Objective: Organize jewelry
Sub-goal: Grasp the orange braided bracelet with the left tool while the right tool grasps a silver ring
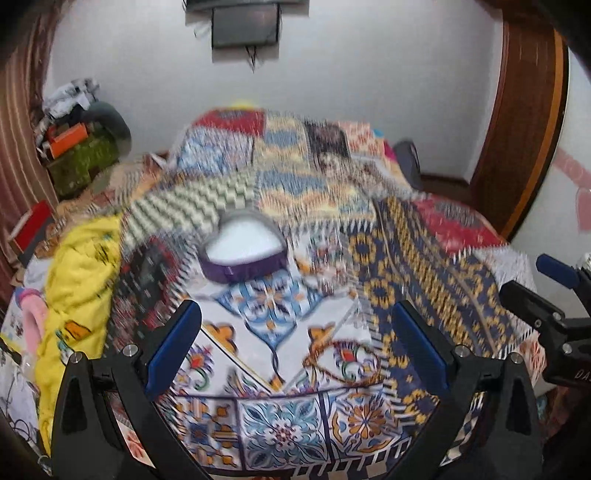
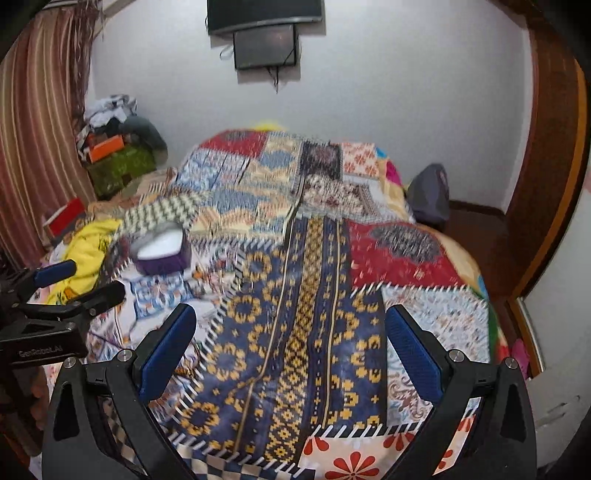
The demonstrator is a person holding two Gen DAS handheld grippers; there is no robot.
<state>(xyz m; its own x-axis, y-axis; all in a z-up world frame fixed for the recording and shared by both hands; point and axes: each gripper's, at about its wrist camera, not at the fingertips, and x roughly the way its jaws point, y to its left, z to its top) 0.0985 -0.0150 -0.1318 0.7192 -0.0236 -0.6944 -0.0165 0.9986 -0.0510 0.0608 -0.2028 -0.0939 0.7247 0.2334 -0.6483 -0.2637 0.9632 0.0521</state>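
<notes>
Blue-padded fingers of the left claw stood nearest the lens, spread wide with nothing between them, above a patchwork quilt that covered the bed. The right claw was released just as wide and empty, over the quilt's navy-and-gold strip; neither claw touched the cloth as far as could be seen. Each claw showed at the edge of the other's view, side by side and apart.

Both pictures were smeared by motion. A purple box with a white inside sat open on the quilt, ahead of the left claw and well apart from it; in the right view the same box lay far to the left. Whether any jewelry lay in it or beside it could not be told.

A yellow cloth was heaped at the quilt's left edge. Behind it, boxes and clothes were piled by a striped curtain. Beyond the bed rose a white wall with a dark screen mounted high, and a wooden frame stood to the right.
</notes>
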